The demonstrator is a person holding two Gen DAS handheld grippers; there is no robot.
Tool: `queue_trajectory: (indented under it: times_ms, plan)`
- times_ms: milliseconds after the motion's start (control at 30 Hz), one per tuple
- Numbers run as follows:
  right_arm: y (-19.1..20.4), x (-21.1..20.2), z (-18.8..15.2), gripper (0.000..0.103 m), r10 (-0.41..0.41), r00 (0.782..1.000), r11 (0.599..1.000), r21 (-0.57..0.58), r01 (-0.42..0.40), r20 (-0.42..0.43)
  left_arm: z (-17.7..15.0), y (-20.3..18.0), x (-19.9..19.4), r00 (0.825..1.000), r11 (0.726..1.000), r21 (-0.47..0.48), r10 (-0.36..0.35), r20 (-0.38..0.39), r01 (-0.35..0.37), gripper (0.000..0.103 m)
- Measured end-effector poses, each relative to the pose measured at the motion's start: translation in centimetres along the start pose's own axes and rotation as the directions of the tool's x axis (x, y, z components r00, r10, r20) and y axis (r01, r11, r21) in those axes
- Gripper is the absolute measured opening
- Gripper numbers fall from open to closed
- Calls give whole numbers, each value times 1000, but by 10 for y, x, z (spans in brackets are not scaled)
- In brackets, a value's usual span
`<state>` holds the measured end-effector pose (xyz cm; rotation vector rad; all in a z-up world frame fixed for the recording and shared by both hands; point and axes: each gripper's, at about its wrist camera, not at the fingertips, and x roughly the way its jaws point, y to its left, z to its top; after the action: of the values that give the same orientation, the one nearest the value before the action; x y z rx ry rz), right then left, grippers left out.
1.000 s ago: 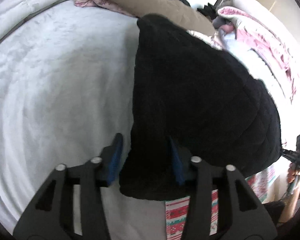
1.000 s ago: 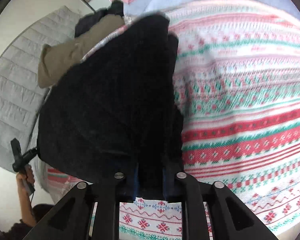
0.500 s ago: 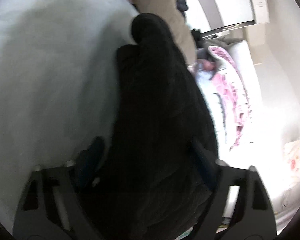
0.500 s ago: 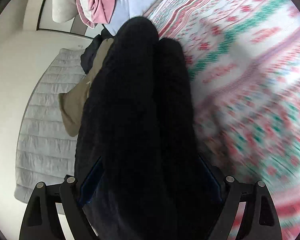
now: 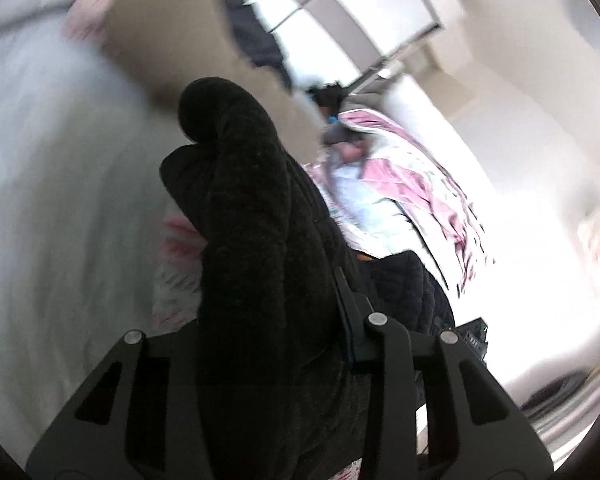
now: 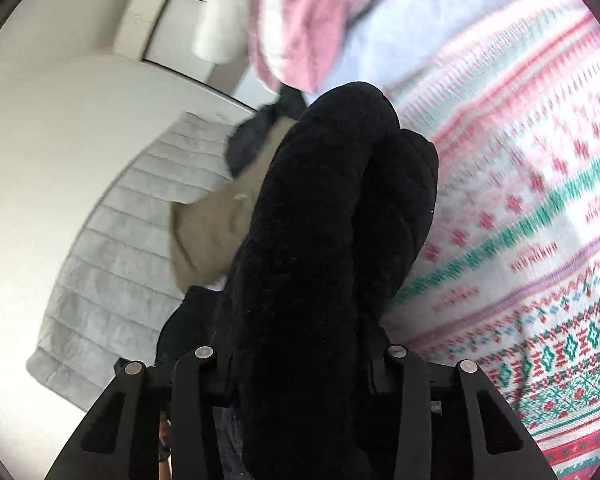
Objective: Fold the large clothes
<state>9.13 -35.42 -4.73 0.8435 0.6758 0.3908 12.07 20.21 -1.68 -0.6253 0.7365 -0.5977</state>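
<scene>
- Your left gripper (image 5: 274, 320) has the black fleece garment (image 5: 252, 240) bunched thick between its fingers. The right-hand finger (image 5: 350, 320) shows pressed against the cloth; the other is buried under it. Call it pinching the garment.
- The fleece rises from that gripper as a rolled, doubled ridge that fills the middle of the left wrist view, its rounded top fold at the far end.
- A quilted dark part of the same garment (image 5: 404, 292) hangs off to the right of the ridge, beside the finger.
- To the left of the garment lies the pale grey bed cover (image 5: 52, 184), blurred. A tan garment (image 5: 172, 48) sits beyond the fold, with a pink and white quilt (image 5: 400, 184) off to the right.
- Your right gripper (image 6: 300, 364) holds the same black fleece garment (image 6: 324, 240). The cloth swallows the gap and hides both fingertips, so pinching is the likely reading, but contact itself cannot be seen.
- In the right wrist view the fleece stands as two thick rolls side by side, running away from the gripper.
- The patterned red, green and white blanket (image 6: 540, 216) spreads to the right of the garment, partly blurred.
- The tan garment (image 6: 208, 232) pokes out on the left, over a grey quilted pad (image 6: 112, 248). A pink cloth (image 6: 300, 20) lies at the far end.
</scene>
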Motion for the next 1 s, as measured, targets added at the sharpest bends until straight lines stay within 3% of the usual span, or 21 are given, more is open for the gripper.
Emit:
queue_trajectory:
  times_ms: [133, 267, 467, 567, 667, 767, 933, 1000]
  plan:
    - [6, -33, 1, 43, 18, 998, 999, -28, -16, 57, 7, -44, -4, 999, 996, 78, -35, 33, 33, 38]
    - [-10, -99, 5, 43, 19, 990, 1000, -21, -16, 136, 6, -98, 13, 997, 985, 155, -80, 5, 78, 38]
    - [-47, -214, 23, 43, -81, 962, 997, 33, 75, 260, -3, -197, 99, 983, 961, 225, -138, -118, 162, 38]
    - [-72, -278, 31, 43, -169, 931, 985, 76, 152, 323, -19, -246, 153, 965, 942, 248, -180, -192, 226, 38]
    - [-94, -343, 42, 43, -270, 880, 963, 116, 244, 391, -41, -298, 217, 933, 918, 257, -229, -278, 302, 38]
    - [-113, -403, 52, 43, -368, 811, 930, 169, 327, 454, -64, -346, 280, 893, 895, 242, -280, -352, 376, 38]
    - [-154, -489, 58, 43, -501, 686, 865, 267, 425, 528, -111, -395, 358, 810, 836, 217, -369, -456, 504, 39]
    - [-182, -510, 55, 47, -586, 626, 810, 339, 479, 515, -134, -403, 396, 782, 834, 219, -338, -524, 507, 46]
